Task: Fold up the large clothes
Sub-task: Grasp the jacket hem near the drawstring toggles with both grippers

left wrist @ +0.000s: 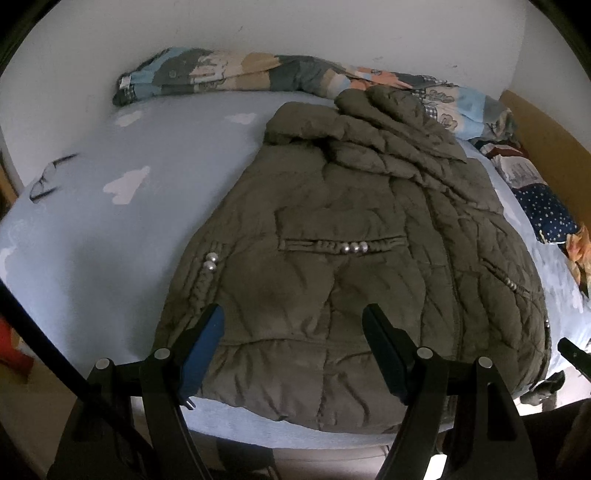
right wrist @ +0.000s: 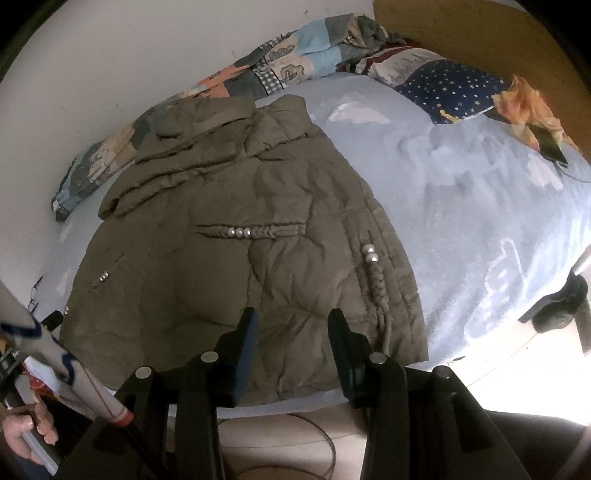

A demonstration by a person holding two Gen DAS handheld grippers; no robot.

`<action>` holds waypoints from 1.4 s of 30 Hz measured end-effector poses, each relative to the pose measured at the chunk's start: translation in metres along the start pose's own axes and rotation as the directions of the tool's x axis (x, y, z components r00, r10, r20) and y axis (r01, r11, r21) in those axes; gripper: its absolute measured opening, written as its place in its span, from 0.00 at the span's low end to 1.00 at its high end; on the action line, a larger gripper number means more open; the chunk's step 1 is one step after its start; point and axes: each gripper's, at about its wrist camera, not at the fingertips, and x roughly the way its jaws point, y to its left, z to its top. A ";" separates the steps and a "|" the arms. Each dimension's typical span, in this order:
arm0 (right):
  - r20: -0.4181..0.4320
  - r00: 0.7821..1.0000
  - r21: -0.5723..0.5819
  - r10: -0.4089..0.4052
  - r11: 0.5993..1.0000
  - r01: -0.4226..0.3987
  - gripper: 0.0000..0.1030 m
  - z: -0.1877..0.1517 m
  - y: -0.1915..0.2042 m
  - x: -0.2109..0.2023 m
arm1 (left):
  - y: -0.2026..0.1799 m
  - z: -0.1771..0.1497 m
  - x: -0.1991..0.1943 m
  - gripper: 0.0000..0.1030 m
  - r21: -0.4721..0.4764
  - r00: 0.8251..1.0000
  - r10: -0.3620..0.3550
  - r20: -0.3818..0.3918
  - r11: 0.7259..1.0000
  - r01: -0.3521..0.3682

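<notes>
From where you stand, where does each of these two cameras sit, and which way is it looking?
Left wrist: on the left gripper, facing down over the bed's near edge at the olive jacket; open fingers show.
Right wrist: on the right gripper, same slant; open fingers, plus a hand at the lower left.
Both share the jacket, patchwork quilt and blue sheet.

Olive quilted jacket (right wrist: 236,236) lies flat on the bed's light-blue sheet (right wrist: 461,221), hem toward the camera, collar at the far side against a rolled patchwork blanket (right wrist: 258,74) along the wall. Right gripper (right wrist: 291,325) hangs over the hem, fingers (right wrist: 343,347) apart, nothing between them, no visible contact with the fabric. Star-print pillow (right wrist: 447,88) and a phone (right wrist: 552,146) sit by the wooden headboard (right wrist: 480,33); a hand (right wrist: 26,432) shows bottom left.
</notes>
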 end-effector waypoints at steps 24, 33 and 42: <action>0.027 0.990 0.502 0.140 0.854 -0.135 0.48 0.000 -0.136 0.021 | 0.123 -0.013 0.017 0.74 -0.356 0.993 -0.080 -0.089 0.934 0.044; 0.013 0.988 0.512 0.155 0.847 -0.140 0.56 0.001 -0.137 0.039 | 0.148 -0.022 0.035 0.74 -0.418 0.988 -0.133 -0.082 0.904 0.087; -0.020 0.977 0.559 0.212 0.812 -0.165 0.60 0.001 -0.140 0.066 | 0.141 -0.018 0.058 0.74 -0.450 0.959 -0.264 -0.108 0.873 0.190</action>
